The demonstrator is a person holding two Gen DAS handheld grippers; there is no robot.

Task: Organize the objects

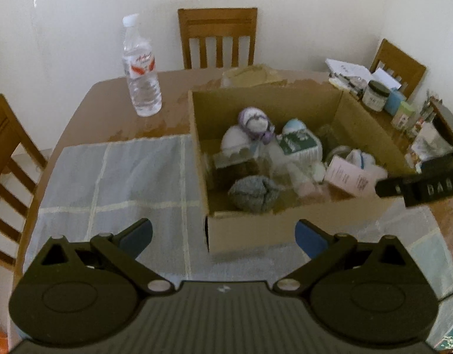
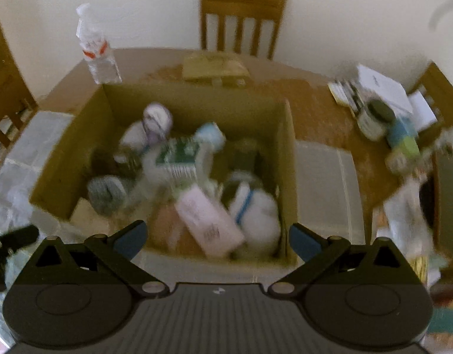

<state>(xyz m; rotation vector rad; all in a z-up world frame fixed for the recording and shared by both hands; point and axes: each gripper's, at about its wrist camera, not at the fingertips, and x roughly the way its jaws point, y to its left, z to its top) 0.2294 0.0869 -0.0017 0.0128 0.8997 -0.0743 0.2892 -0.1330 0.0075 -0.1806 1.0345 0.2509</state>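
Observation:
An open cardboard box stands on the table, filled with several things: rolled socks in white, purple and grey, a green-and-white packet and a pink carton. My left gripper hovers open in front of the box's near wall, nothing between its blue pads. My right gripper is open over the box's near edge, above the pink carton, with nothing in its jaws. Its black finger shows at the right in the left wrist view.
A clear water bottle stands left of the box on the brown table. A checked cloth covers the near side. Jars, papers and clutter crowd the right. Wooden chairs ring the table.

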